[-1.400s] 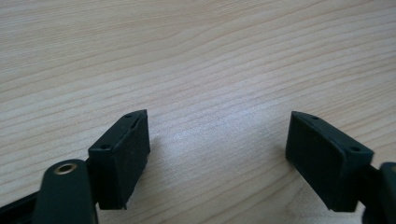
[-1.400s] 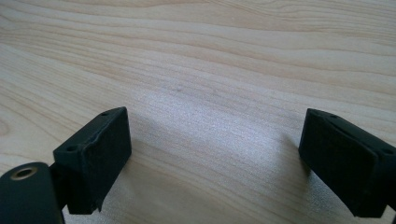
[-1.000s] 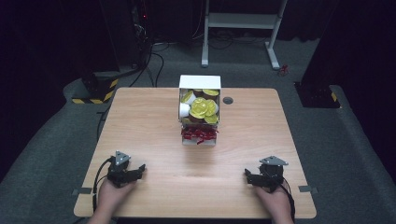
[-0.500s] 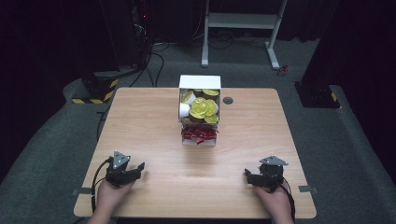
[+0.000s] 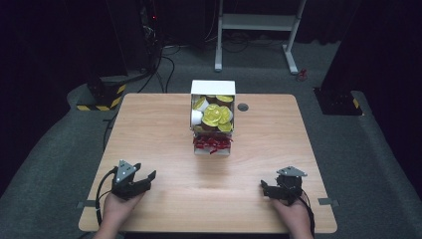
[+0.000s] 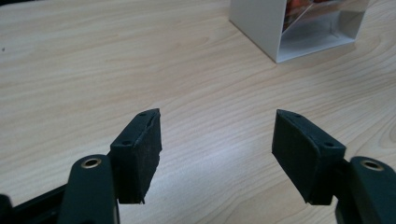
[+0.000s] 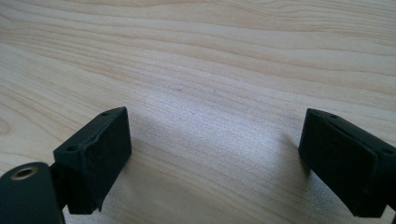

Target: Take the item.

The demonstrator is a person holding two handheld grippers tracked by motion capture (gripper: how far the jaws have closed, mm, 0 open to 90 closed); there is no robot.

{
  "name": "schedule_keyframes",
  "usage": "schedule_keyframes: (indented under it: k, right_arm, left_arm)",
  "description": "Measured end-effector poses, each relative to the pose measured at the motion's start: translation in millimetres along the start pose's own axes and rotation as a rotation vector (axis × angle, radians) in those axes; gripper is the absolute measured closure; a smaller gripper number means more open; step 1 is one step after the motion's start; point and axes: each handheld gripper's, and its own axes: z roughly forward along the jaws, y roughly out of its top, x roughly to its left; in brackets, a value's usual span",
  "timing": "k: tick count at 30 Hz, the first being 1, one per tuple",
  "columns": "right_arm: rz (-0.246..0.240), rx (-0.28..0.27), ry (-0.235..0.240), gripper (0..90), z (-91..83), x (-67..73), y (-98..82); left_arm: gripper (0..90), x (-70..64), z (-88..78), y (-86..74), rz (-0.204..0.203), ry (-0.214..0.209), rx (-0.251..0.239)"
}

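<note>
Grippers are positioned at the lower part of the high view, one in each hand of the person. The left gripper [image 5: 144,180] sits at the lower left of that view, above the wooden table [image 5: 149,129], its jaws pointing toward the right and slightly up in the frame. In the left gripper view, the left gripper [image 6: 217,154] shows two black pads [image 6: 142,154] standing apart with bare tabletop between them; the jaws have just been closing somewhat, with nothing between them, and they remain released. The right gripper [image 5: 266,189] sits at the lower right of the high view, low over the table, jaws pointing left in the frame. In the right gripper view, the right gripper [image 7: 215,158] shows its pads widely separated over bare wood grain; it is released and grasps nothing.

The white box [image 5: 213,88] stands at the upper centre of the table in the high view, well apart from both grippers. It contains round capsules with yellow tops [image 5: 215,115]; a cluster of red items [image 5: 212,143] lies in its lower front section. In the left gripper view, a corner of the white box [image 6: 261,23] appears at the upper right of the frame, beyond the jaws. A small dark round spot [image 5: 243,107] lies on the table just right of the box.
</note>
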Motion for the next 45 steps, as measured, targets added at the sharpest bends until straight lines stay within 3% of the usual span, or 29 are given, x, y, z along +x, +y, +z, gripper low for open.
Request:
schedule_keyframes:
  k: [3, 6, 17, 30, 45]
  right_arm:
    - [0.000, 0.000, 0.000, 9.3, 0.0, 0.0, 0.0]
    - [0.000, -0.001, -0.001, 9.3, 0.1, 0.0, -0.1]
    - [-0.005, -0.001, 0.003, 9.4, -0.2, -0.5, -0.2]
    - [-0.005, -0.001, 0.003, 9.4, -0.2, -0.5, -0.2]
    - [-0.006, -0.001, 0.003, 9.4, -0.1, -0.5, -0.3]
  left_arm:
    - [33.2, -2.5, -2.8, 10.6, 0.000, -0.010, -0.011]
    - [32.5, -6.5, -7.5, 25.8, -0.027, -0.029, -0.024]
    - [32.8, -21.6, -18.7, 63.8, -0.032, -0.072, -0.102]
    - [33.7, -29.6, -26.3, 86.9, 0.001, -0.078, -0.137]
    - [33.8, -40.9, -25.6, 98.0, 0.011, -0.103, -0.167]
